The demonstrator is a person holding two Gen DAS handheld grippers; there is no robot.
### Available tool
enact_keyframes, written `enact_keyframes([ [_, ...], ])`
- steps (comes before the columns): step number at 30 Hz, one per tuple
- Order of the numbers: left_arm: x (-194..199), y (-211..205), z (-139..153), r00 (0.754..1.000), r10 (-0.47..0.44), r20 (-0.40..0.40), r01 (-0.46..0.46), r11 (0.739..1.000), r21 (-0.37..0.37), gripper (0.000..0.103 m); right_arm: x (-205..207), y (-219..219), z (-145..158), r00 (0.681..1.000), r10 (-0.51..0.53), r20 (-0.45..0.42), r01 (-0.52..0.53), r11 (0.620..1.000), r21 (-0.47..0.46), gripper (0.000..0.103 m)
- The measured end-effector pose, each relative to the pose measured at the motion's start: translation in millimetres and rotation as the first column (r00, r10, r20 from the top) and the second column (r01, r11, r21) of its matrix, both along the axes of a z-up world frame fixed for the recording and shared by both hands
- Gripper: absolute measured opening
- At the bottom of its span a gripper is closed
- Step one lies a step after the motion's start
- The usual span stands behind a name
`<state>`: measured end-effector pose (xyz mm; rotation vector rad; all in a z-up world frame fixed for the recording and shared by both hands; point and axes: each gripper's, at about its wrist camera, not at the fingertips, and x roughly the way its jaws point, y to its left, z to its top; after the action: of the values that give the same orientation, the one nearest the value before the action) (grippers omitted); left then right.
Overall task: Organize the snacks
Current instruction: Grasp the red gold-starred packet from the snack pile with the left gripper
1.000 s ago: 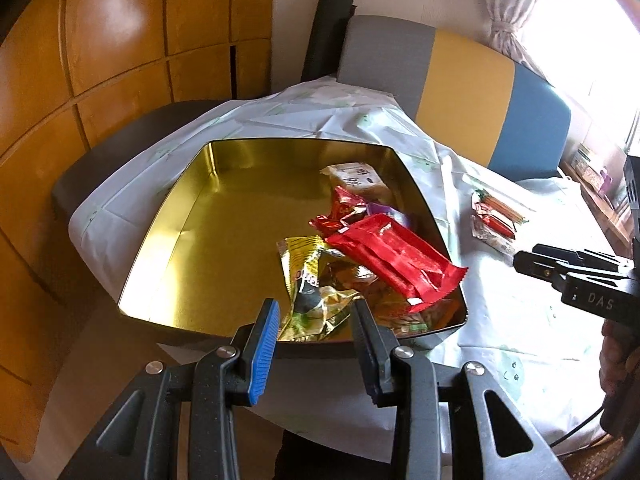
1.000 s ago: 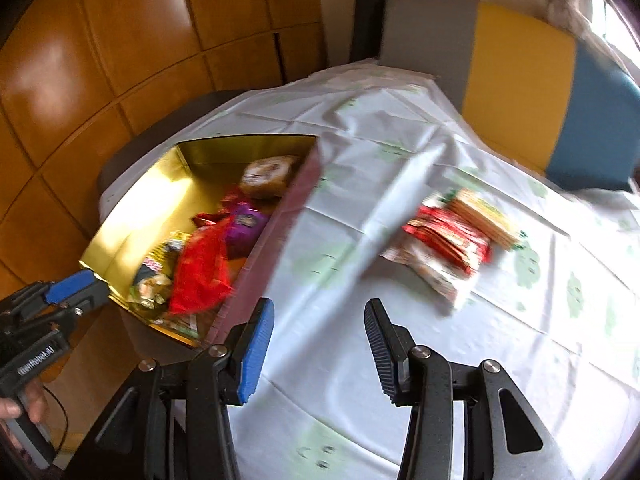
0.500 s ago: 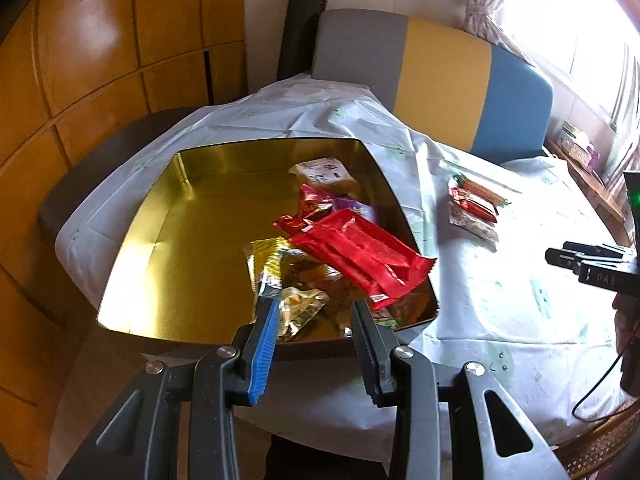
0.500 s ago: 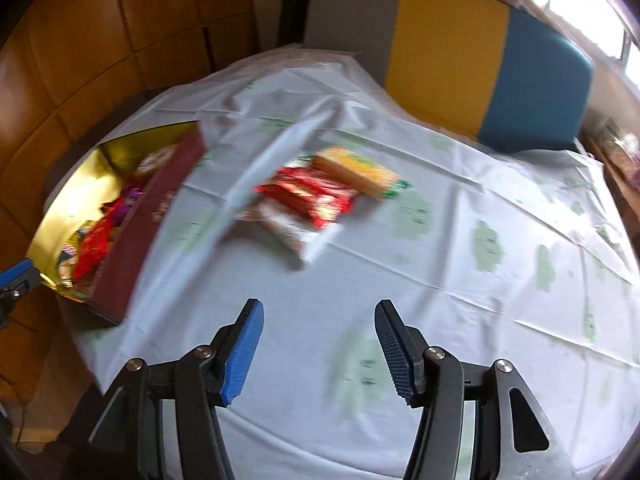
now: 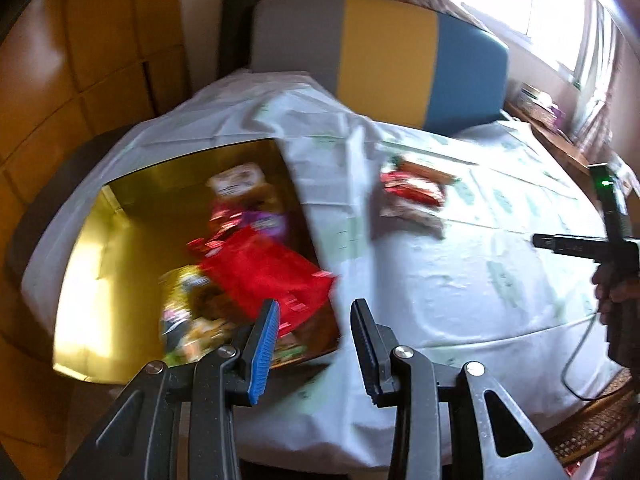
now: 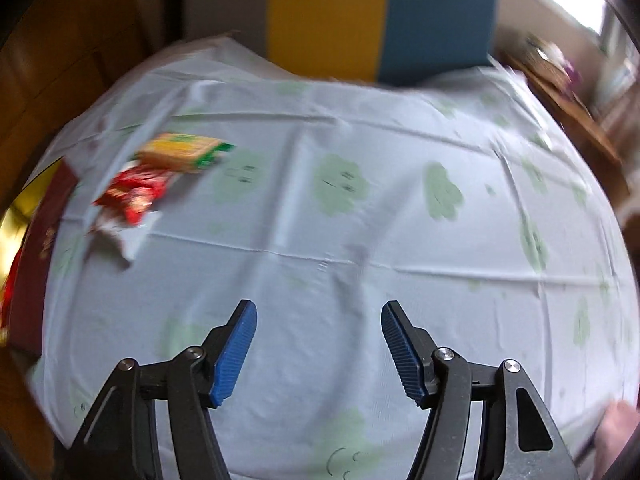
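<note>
A gold tin box (image 5: pixel 92 280) sits at the table's left edge with several snack packs in it, a red wrapper (image 5: pixel 264 276) on top. A small pile of snacks (image 5: pixel 412 196) lies on the cloth to its right: a red pack (image 6: pixel 136 196) and a yellow-green cracker pack (image 6: pixel 184 152). My left gripper (image 5: pixel 314 344) is open and empty over the box's near right corner. My right gripper (image 6: pixel 316 348) is open and empty above bare cloth, right of the pile; it also shows from the side in the left wrist view (image 5: pixel 560 242).
The round table carries a white cloth with green prints (image 6: pixel 360 240). A grey, yellow and blue chair back (image 5: pixel 384 60) stands behind it. Wooden wall panels (image 5: pixel 80 60) are at the left. A wooden sideboard (image 6: pixel 568 100) stands at the right.
Both views have swung to the right. My right gripper has moved away from the box, so the snack pile now lies at its left. Both grippers stay open.
</note>
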<state>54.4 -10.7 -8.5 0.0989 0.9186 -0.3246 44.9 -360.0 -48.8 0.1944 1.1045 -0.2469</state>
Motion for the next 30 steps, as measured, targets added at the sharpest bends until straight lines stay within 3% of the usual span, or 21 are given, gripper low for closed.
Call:
enact_keyframes([
  [10,45.8,-79.2,-2.0,0.988,-0.14,-0.069,0.139,0.99,-0.019,0.041,0.8,-6.4,14.6,0.998,-0.038,0.051,0.034,0.996,0.084,0.074],
  [16,85.5,-117.5,-19.3,0.968,-0.196,-0.155,0.192,0.981,-0.037,0.063,-0.1,-5.5,21.5,0.997,-0.037,0.074,0.029,0.994,0.107,0.078],
  [21,114.4,-142.4,-31.2,0.961,-0.213,-0.177,0.211,0.977,-0.026,0.071,0.2,-6.1,25.8,0.995,-0.038,0.088,0.027,0.992,0.124,0.08],
  [23,124.2,-152.2,-34.0,0.961,-0.216,-0.171,0.218,0.976,-0.012,0.08,0.4,-6.1,27.2,0.995,-0.037,0.093,0.025,0.991,0.128,0.08],
  [30,160.1,-183.2,-56.0,0.951,-0.233,-0.204,0.248,0.967,0.055,0.084,2.2,-3.4,29.4,0.995,-0.023,0.099,0.009,0.991,0.136,0.081],
])
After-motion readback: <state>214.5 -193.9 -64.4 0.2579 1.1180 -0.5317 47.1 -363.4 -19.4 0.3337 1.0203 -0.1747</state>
